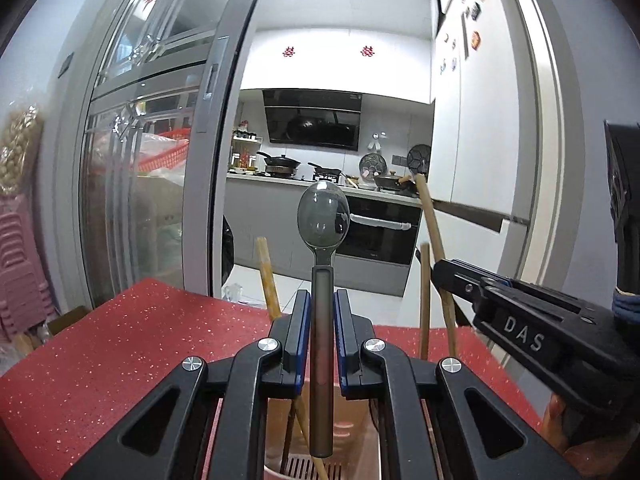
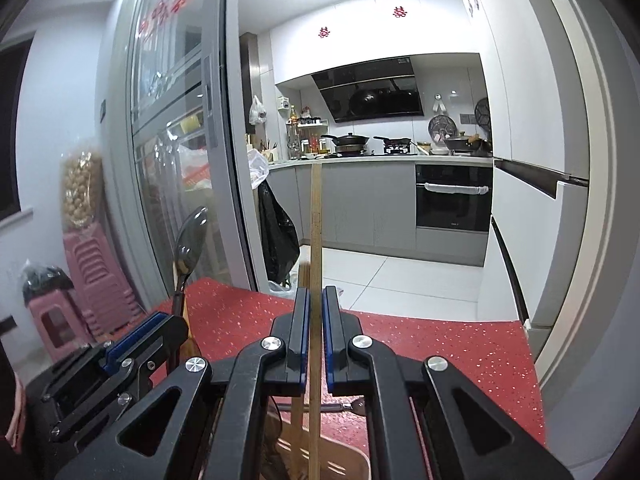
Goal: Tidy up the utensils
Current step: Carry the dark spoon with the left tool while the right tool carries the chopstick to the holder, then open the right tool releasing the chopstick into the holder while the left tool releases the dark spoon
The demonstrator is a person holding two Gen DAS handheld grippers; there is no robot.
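Above the red speckled desk [image 1: 120, 344] sits a pink utensil holder [image 1: 352, 412]. Left gripper [image 1: 322, 320] fingers clamp an upright grey spoon [image 1: 323, 220] over it; right gripper [image 2: 316, 316] fingers pinch a wooden chopstick [image 2: 316, 216] upright.

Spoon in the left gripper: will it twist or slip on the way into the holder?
The grey metal spoon looks rigid, so probably no flex. Its smooth, narrow handle could pivot between the left gripper fingers. Bowl-up, it seems top-heavy, so it may tilt if bumped against the pink holder.
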